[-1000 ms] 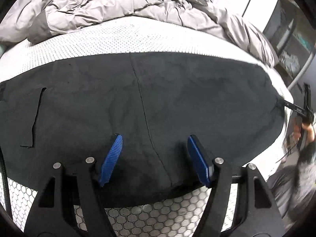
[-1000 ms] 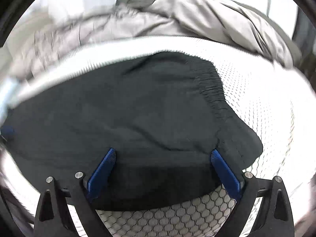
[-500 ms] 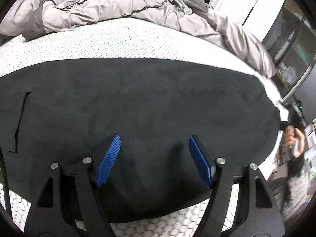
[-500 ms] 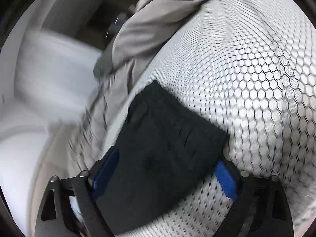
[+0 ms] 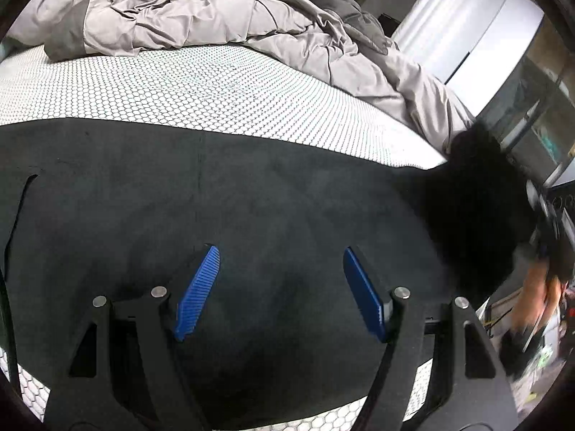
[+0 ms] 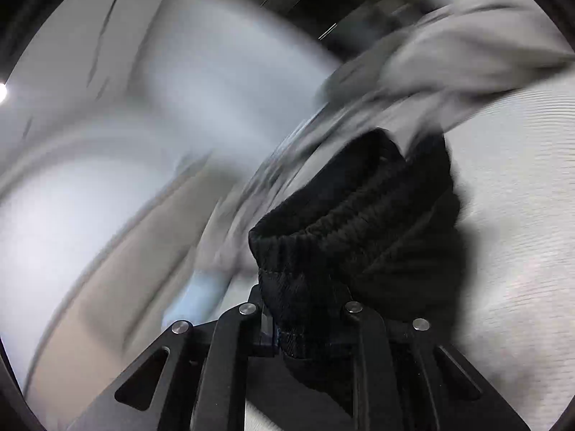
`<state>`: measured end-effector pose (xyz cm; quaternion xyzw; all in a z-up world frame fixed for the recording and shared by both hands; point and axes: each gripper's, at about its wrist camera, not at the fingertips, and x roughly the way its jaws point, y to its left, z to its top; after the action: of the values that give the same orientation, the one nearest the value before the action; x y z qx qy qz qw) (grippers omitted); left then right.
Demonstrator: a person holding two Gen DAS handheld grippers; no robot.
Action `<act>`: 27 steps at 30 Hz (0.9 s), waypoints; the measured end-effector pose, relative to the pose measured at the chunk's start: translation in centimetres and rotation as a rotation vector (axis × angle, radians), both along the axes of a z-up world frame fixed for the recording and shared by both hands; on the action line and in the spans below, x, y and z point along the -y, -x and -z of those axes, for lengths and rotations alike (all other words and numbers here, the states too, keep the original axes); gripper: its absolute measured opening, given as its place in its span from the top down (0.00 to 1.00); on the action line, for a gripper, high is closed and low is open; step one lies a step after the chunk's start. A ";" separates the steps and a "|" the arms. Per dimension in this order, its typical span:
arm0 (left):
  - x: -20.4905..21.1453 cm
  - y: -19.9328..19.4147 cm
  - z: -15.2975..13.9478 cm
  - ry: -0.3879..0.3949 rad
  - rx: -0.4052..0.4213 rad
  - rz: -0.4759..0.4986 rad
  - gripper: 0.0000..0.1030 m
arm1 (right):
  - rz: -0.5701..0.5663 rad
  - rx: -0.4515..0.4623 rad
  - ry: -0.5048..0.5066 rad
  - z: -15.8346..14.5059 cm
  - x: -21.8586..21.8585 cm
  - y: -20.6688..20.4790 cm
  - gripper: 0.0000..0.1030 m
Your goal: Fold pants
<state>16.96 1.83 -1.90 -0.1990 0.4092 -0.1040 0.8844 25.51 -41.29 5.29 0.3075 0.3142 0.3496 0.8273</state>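
Left wrist view: I see the left gripper (image 5: 280, 287) with its two blue ribbed pads (image 5: 196, 292) standing well apart, nothing pinched between them. It hangs over the dark charcoal fabric pants (image 5: 251, 215), which lie spread flat across the white mattress cover with a black honeycomb pattern (image 5: 197, 86). A straight seam runs down the cloth near the middle, and a pocket slit shows at the far left edge. At the right end the fabric is bunched into a black raised lump. Just past that lump a person's hand (image 5: 539, 287) shows, blurred, with a black tool frame that I take for the other gripper. A crumpled grey-beige duvet (image 5: 215, 10) is heaped along the far side of the mattress, apart from the pants. White cabinet panels (image 5: 478, 32) stand beyond the bed corner.

Right wrist view: heavily motion-blurred. I see the right gripper (image 6: 305, 327) clamped on the ribbed elastic waistband of the pants; its jaws have just been closing, and the black cloth fills the gap between them. The waistband rises in a gathered fold in front of the camera. Pale mattress cover lies to the right, the duvet top right.
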 end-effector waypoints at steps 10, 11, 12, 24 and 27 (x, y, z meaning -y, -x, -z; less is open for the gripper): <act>2.1 -0.8 0.3 0.044 -0.008 0.053 0.34 | -0.268 0.034 0.365 1.0 -9.0 3.2 0.35; 2.8 -1.0 0.3 0.064 -0.013 0.078 0.34 | -0.198 0.028 0.393 1.1 -8.1 2.4 0.35; 3.9 -1.4 0.4 0.080 -0.019 0.105 0.34 | -0.143 0.001 0.426 1.7 -7.3 3.4 0.37; 15.8 0.3 0.3 -0.034 -0.022 0.453 0.54 | -0.230 -0.089 0.638 6.8 -8.6 3.0 0.51; 15.8 -0.1 1.1 0.003 -0.046 0.439 0.54 | -0.222 -0.092 0.623 6.8 -7.7 3.2 0.51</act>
<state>17.08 -14.00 -2.96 -0.1090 0.4625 -0.2900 0.8307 22.27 -33.55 -1.47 0.0190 0.4744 0.3103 0.8236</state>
